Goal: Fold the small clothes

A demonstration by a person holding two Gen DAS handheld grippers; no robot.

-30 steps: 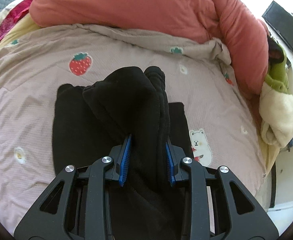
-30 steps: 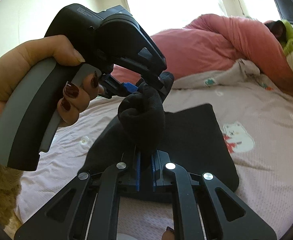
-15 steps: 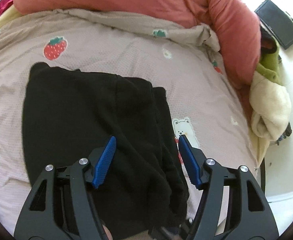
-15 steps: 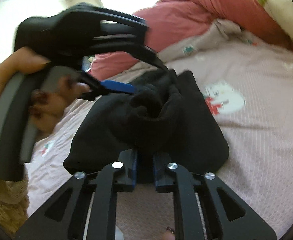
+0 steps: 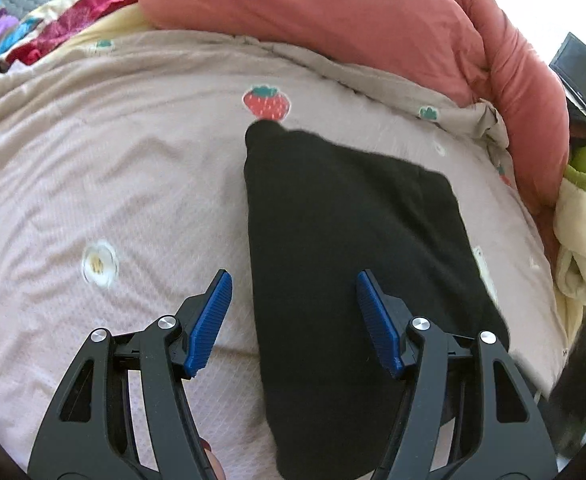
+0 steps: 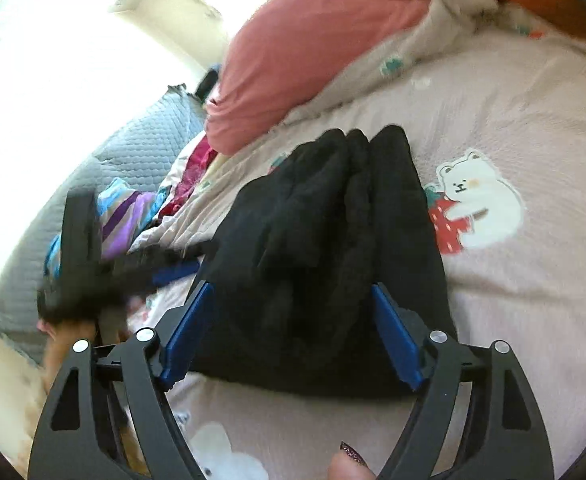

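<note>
Pink bedsheet (image 5: 113, 168) — folded black garment (image 5: 353, 240) lying flat; left gripper (image 5: 293, 312), right gripper (image 6: 293, 332) fingers just spread wide, holding nothing.

You are looking at one black garment (image 5: 353, 264) lying on one bed (image 5: 105, 184). You are holding two claws over it: the left claw (image 5: 293, 320) and the right claw (image 6: 293, 336). Behind the garment, one pink duvet (image 5: 333, 12) is lying bunched, and one printed strawberry (image 5: 266, 102) is showing just beyond the garment's far corner.
</note>
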